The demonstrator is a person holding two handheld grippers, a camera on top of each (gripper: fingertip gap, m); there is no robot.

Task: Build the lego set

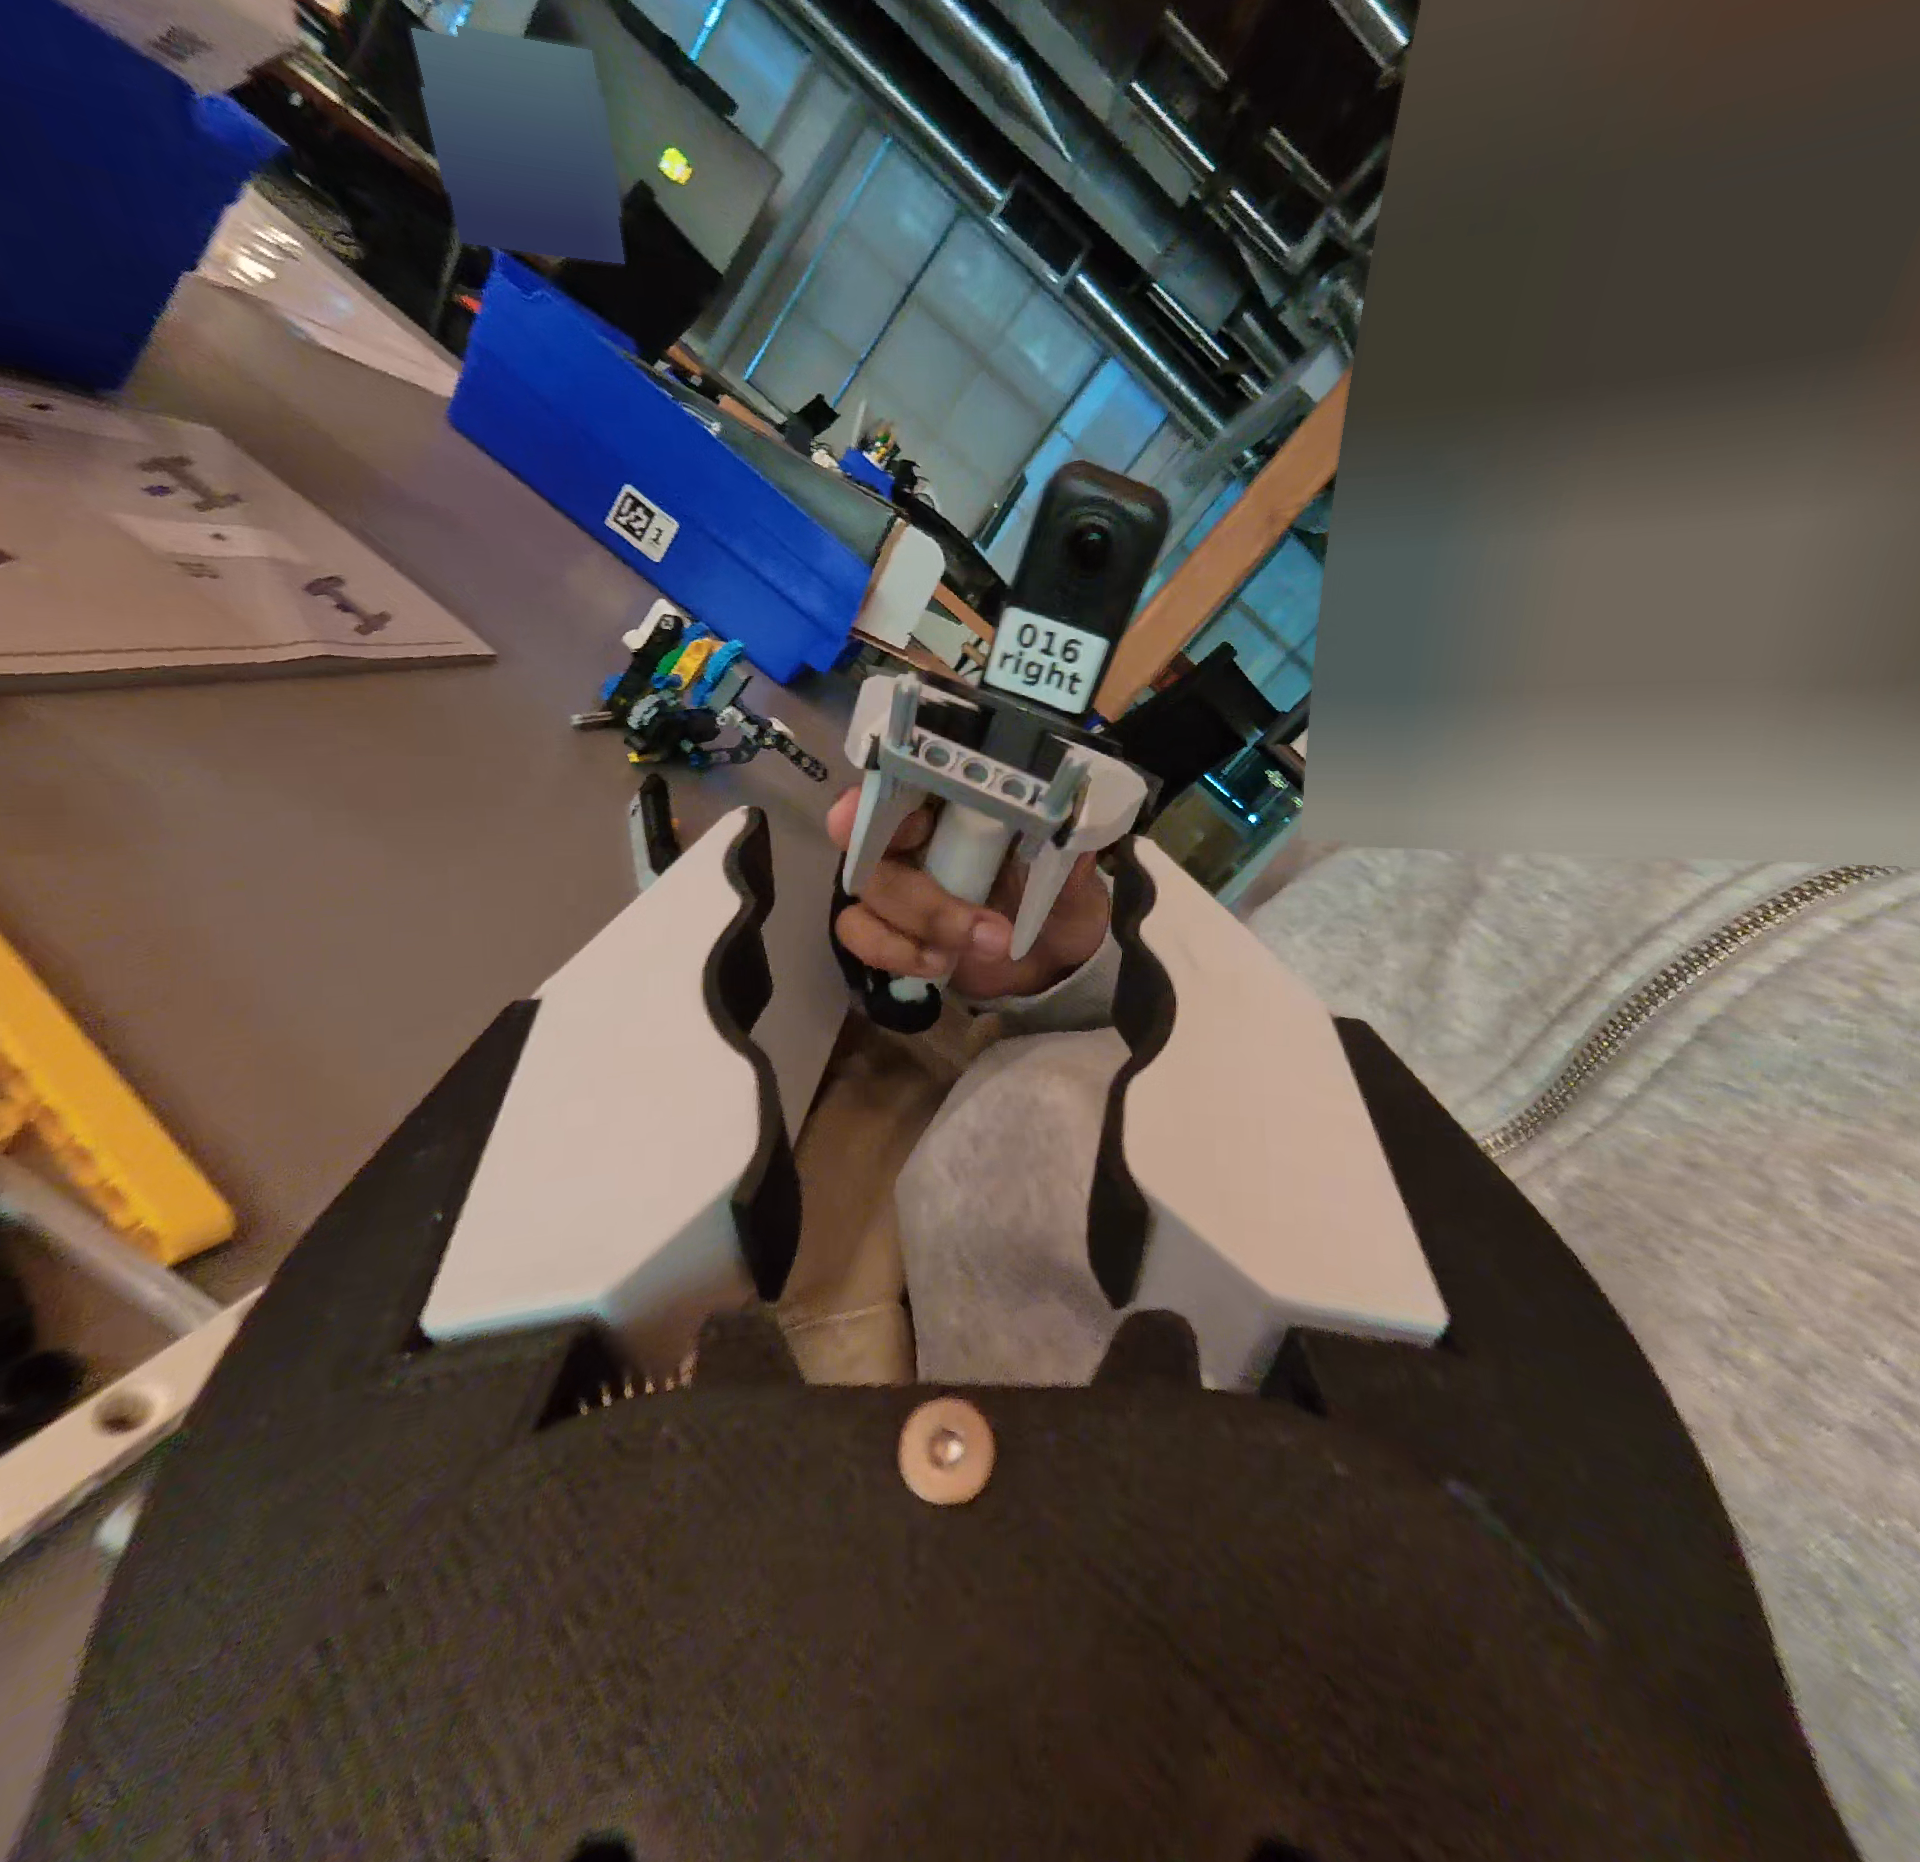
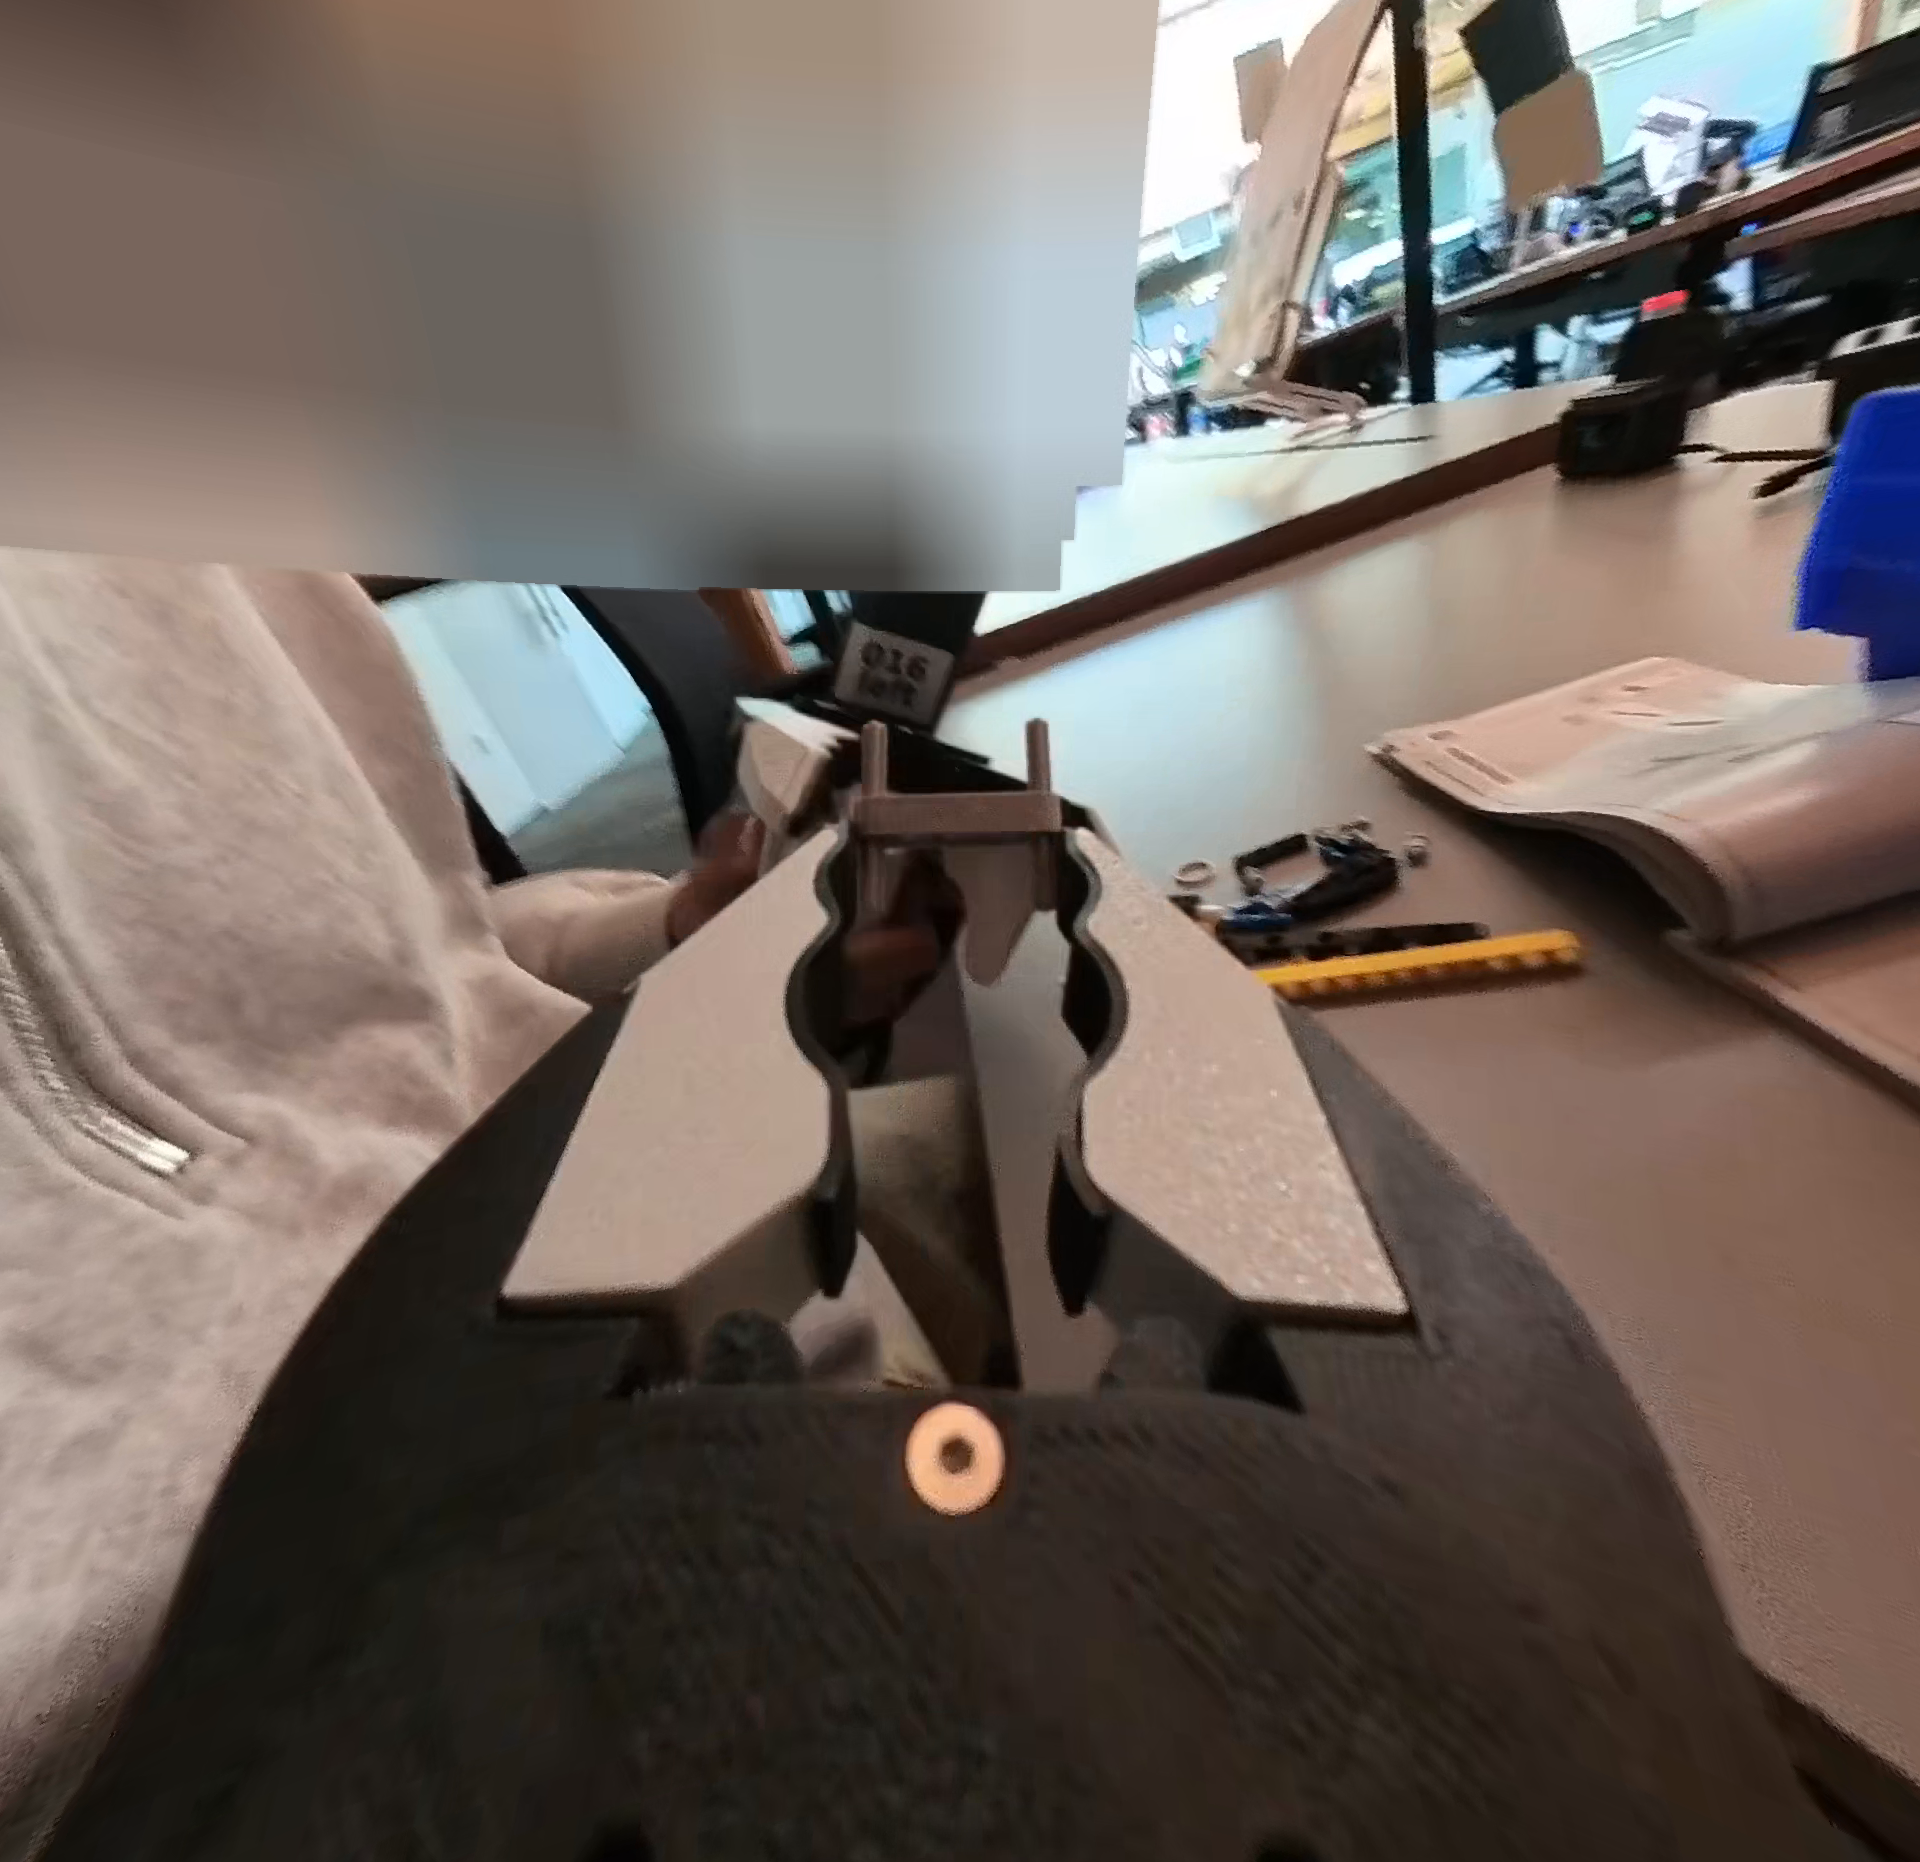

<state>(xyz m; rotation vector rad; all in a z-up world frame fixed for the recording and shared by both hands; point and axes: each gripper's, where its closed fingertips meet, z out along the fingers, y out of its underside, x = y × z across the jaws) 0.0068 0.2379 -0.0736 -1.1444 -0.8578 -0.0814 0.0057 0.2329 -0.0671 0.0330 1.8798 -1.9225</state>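
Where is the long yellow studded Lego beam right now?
In the right wrist view, the long yellow studded Lego beam lies flat on the grey table, right of the jaws, beside black Lego pieces and near the open instruction booklet.

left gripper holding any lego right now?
No. In the left wrist view the left gripper is open with nothing between its fingers; the grey lego piece sits in the right gripper.

The grey lego frame [image 2: 956,813] sits between the white fingers [image 2: 1195,1064] with black wavy pads. The table [image 1: 312,856] is grey-brown, the far bins [image 1: 665,493] blue, the beam [image 2: 1423,965] yellow, the hoodie [image 1: 1662,1137] light grey.
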